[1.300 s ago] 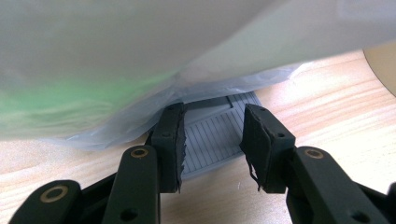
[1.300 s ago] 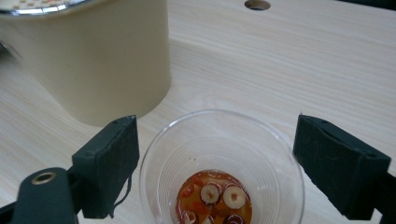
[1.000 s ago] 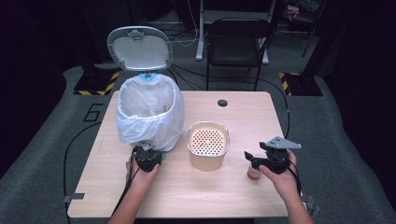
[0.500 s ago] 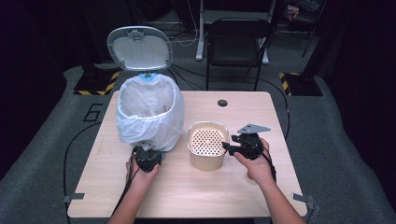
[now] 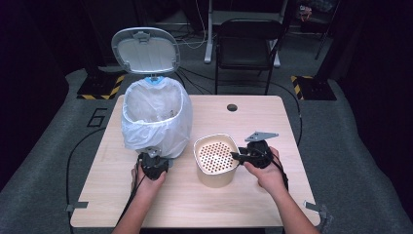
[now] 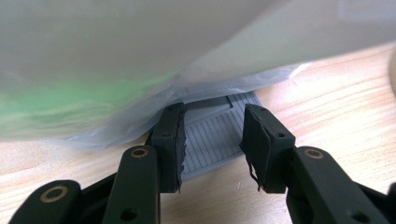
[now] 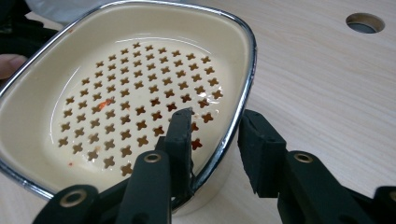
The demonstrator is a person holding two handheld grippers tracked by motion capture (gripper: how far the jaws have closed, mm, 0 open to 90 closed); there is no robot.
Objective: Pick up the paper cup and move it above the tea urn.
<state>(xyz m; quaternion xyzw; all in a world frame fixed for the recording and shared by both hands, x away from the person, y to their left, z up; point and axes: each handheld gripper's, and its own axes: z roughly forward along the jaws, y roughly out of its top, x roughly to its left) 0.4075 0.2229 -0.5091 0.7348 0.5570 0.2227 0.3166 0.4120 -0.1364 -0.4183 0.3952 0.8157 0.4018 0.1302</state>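
Cream strainer container point(image 5: 216, 162): right gripper point(image 7: 212, 133) straddles its rim, jaws apart, ready to lift; left gripper point(image 6: 215, 140) gapes over bin pedal point(image 6: 211, 135).

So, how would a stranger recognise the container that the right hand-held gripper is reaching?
On the light wooden table, look right of the white-bagged bin. The cream rounded-square container stands there, alone in having a chrome rim and an insert pierced with small cross-shaped holes.

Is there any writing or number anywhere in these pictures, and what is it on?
"6": a large pale numeral on the grey floor mat, left of the table.
No other text is readable; the bin lid bears a small raised mark too small to make out.
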